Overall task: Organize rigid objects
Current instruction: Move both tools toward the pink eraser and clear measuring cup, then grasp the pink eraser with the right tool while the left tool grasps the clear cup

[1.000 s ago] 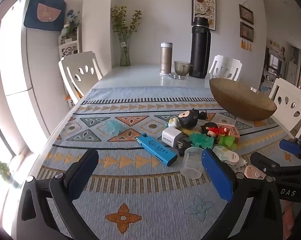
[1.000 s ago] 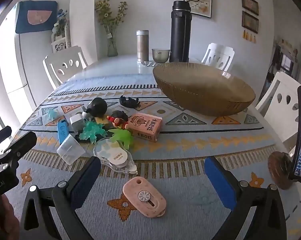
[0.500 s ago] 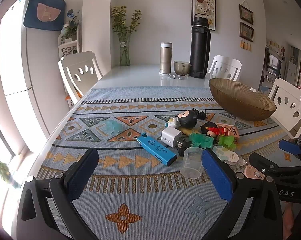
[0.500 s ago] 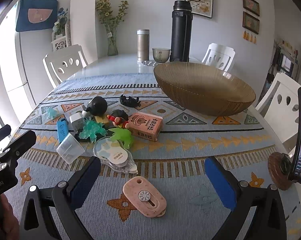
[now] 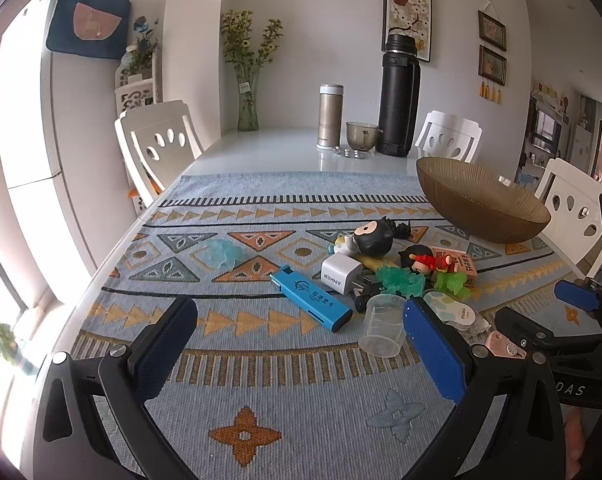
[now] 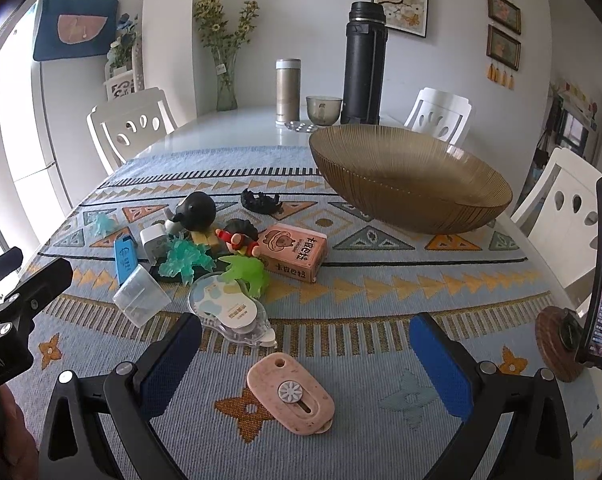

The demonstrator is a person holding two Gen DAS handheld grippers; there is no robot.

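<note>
A pile of small rigid items lies on the patterned cloth: a blue stick [image 5: 311,298], a white charger [image 5: 340,272], a clear cup [image 5: 382,324], a black round figure [image 6: 197,211], green plastic toys [image 6: 249,273], a pink box [image 6: 297,253], a tape dispenser [image 6: 231,310] and a pink cutter [image 6: 291,393]. A brown ribbed bowl [image 6: 411,178] stands empty at the far right. My left gripper [image 5: 301,340] is open and empty, near the blue stick and cup. My right gripper [image 6: 305,360] is open and empty, with the pink cutter between its fingers' line.
A black thermos [image 6: 364,64], a steel flask [image 6: 288,92], a glass cup [image 6: 323,110] and a flower vase [image 6: 225,80] stand at the table's far end. White chairs ring the table. A phone on a round stand [image 6: 599,280] is at the right edge.
Both grippers have shifted only slightly; the right one has edged a little forward toward the pink cutter. Nothing on the table has moved.
</note>
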